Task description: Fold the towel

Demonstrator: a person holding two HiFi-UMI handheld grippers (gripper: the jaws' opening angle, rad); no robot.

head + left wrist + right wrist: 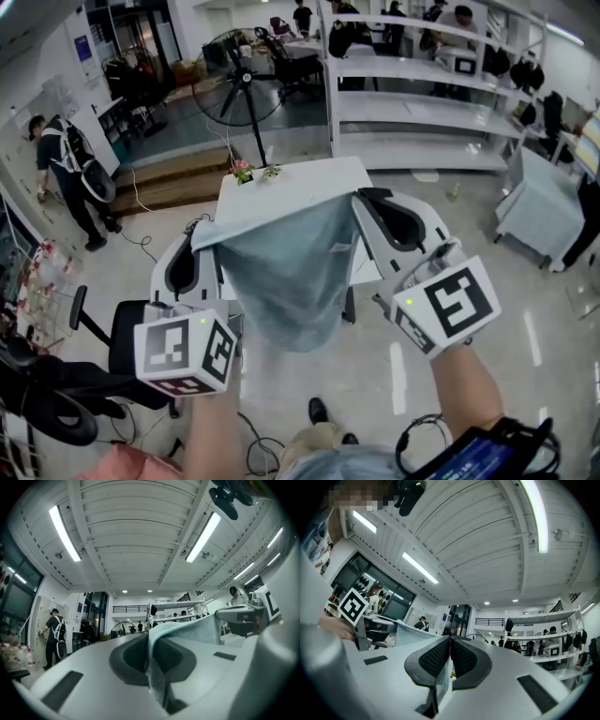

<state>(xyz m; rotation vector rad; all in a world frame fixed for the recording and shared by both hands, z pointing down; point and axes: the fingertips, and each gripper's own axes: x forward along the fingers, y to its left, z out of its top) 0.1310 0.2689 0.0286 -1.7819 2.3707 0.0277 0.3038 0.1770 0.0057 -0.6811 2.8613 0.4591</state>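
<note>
head cam: sits way up, looks steeply down on the left tool [199, 242], right tool [361, 199] and towel [291, 272]; worktop [281, 187] at 12 o'clock
left tool cam: right up against its own jaws, tilted up at the ceiling [131, 536]
right tool cam: same deal, super close, facing up
shared: all three catch the towel; each tool cam sees the other tool, at 3 and 9 o'clock
</note>
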